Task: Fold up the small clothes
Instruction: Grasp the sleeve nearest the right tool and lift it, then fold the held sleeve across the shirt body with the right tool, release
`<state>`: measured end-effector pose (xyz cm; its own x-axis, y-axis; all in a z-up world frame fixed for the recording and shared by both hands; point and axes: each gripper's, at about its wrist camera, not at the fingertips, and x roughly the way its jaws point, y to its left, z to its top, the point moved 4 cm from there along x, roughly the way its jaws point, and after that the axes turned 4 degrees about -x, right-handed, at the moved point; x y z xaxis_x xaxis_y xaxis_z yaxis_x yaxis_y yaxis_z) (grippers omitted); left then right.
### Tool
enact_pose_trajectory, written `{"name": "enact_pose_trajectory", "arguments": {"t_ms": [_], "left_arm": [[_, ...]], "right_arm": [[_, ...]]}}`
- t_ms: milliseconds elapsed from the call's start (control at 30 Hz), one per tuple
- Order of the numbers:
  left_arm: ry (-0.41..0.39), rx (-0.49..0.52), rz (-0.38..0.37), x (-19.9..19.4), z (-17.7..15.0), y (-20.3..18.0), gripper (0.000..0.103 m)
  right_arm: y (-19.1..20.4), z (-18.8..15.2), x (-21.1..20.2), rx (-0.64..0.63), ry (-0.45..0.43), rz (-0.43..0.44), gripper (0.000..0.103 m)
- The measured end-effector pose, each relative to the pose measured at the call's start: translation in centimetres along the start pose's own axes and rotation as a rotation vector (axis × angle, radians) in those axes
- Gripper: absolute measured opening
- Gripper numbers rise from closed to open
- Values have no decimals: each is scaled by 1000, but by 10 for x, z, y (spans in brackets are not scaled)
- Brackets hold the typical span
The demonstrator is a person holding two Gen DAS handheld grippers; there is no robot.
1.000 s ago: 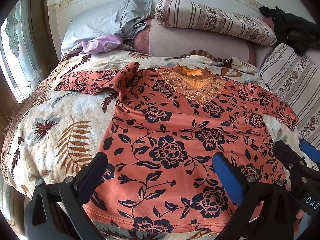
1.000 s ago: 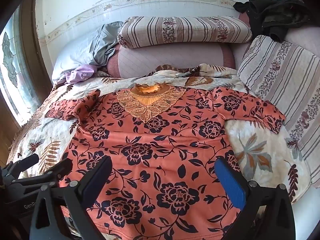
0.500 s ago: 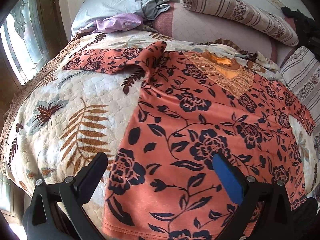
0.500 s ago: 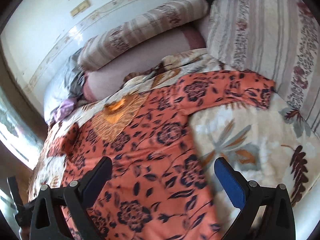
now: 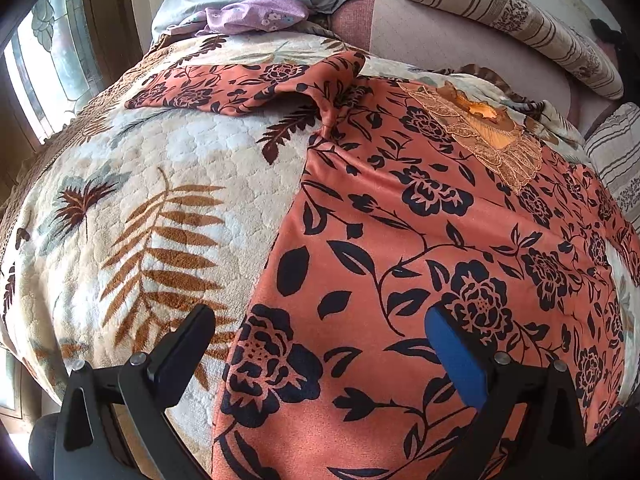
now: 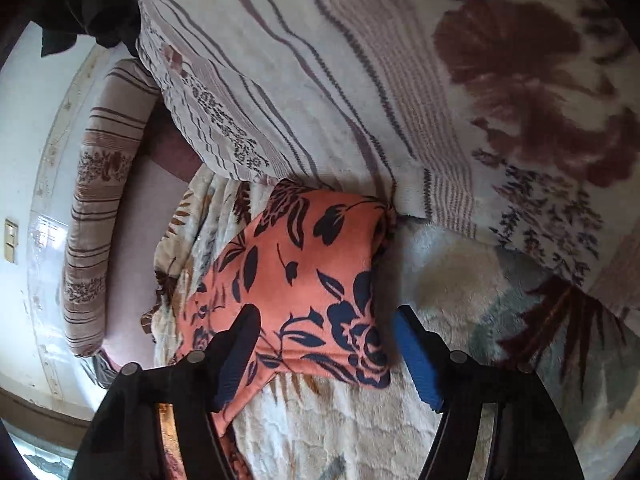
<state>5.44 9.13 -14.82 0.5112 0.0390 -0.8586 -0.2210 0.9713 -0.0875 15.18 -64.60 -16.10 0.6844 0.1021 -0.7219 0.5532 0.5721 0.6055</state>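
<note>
An orange shirt with dark blue flowers point(image 5: 420, 240) lies spread flat on the bed, its lace collar point(image 5: 492, 140) at the far side. Its left sleeve point(image 5: 240, 88) stretches out to the left and bunches at the shoulder. My left gripper point(image 5: 320, 344) is open and empty, low over the shirt's left hem edge, one finger over the blanket and one over the shirt. My right gripper point(image 6: 324, 344) is open and straddles the end of the shirt's right sleeve point(image 6: 304, 272), which lies against a striped cushion.
A cream leaf-print blanket point(image 5: 132, 208) covers the bed. Striped bolsters point(image 5: 504, 12) and grey and purple clothes point(image 5: 260, 12) lie at the head. A big striped cushion point(image 6: 320, 72) stands right of the sleeve. A window point(image 5: 48, 64) is on the left.
My left gripper has moved left and lower toward the shirt's left edge. My right gripper has swung right and rolled over, from the shirt's body to the right sleeve end.
</note>
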Motion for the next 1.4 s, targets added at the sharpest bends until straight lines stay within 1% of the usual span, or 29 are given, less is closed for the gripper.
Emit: {"name": "enact_pose_trajectory", "arguments": {"t_ms": [33,67,100,133,167,233,267,367,500,567,633,667,700,767,800,833,867,900,933,967,1000,1033,1067,1100,1167,1200,1233,1300,1400], "left_arm": [[4,0,-3,2,0,0,103],[4,-1,-4,2,-1,1,103],[0,-4,-7,2,-1,3,103],[-5,-8,-14,2,0,4,103],[-11,-10,-22,2,0,6,103],[-20,-17,-37,2,2,10,103],[-25,-23,-45,3,2,13,103],[-34,-56,-67,3,4,22,103],[-57,-99,-85,1,2,38,103],[-64,-124,-89,1,2,47,103],[-68,-155,-99,2,4,56,103],[-68,-168,-100,3,4,60,103],[-66,-181,-105,4,5,63,103],[-67,-197,-114,5,5,67,103],[-68,-201,-117,5,5,68,103],[-69,-203,-118,5,5,69,103],[-73,-202,-118,5,5,69,103],[-78,-200,-114,4,6,70,103],[-81,-199,-111,4,6,70,103],[-84,-199,-112,3,7,71,103],[-87,-200,-113,2,7,72,103],[-92,-205,-114,1,7,74,103],[-98,-209,-116,0,7,74,103],[-103,-212,-118,-2,8,75,103],[-106,-214,-133,-3,10,72,103],[-103,-212,-147,-4,12,68,103],[-100,-209,-161,-6,14,64,103],[-102,-196,-191,-12,19,54,103],[-121,-136,-217,-23,27,35,103]], "right_arm": [[-1,-1,5,-1,7,-20,56],[-1,0,9,12,12,-6,24],[1,0,9,20,12,8,12],[5,-2,6,13,7,10,10],[11,-3,3,4,5,34,7],[25,-9,-9,8,3,105,7],[39,-10,-17,9,-1,155,7],[103,-14,-44,-14,-14,339,7],[216,-31,-83,-26,-32,654,7],[274,-55,-101,-48,-25,805,7],[325,-92,-111,-86,1,921,7],[346,-116,-110,-106,27,958,7],[363,-142,-104,-122,63,980,10],[386,-195,-75,-138,139,981,10],[389,-223,-54,-123,174,952,11],[386,-250,-27,-103,242,924,11],[385,-281,4,-92,334,891,17],[381,-313,37,-103,428,834,49],[374,-344,74,-120,524,756,75],[359,-372,105,-111,602,661,98],[339,-394,131,-72,663,580,98],[319,-410,147,-36,708,532,96],[309,-413,149,-36,690,548,94],[309,-410,139,-69,656,605,95],[308,-400,113,-159,653,627,96],[307,-393,97,-198,643,657,96],[303,-383,81,-234,620,675,96],[287,-352,62,-273,564,666,96],[265,-302,56,-238,509,660,97]]}}
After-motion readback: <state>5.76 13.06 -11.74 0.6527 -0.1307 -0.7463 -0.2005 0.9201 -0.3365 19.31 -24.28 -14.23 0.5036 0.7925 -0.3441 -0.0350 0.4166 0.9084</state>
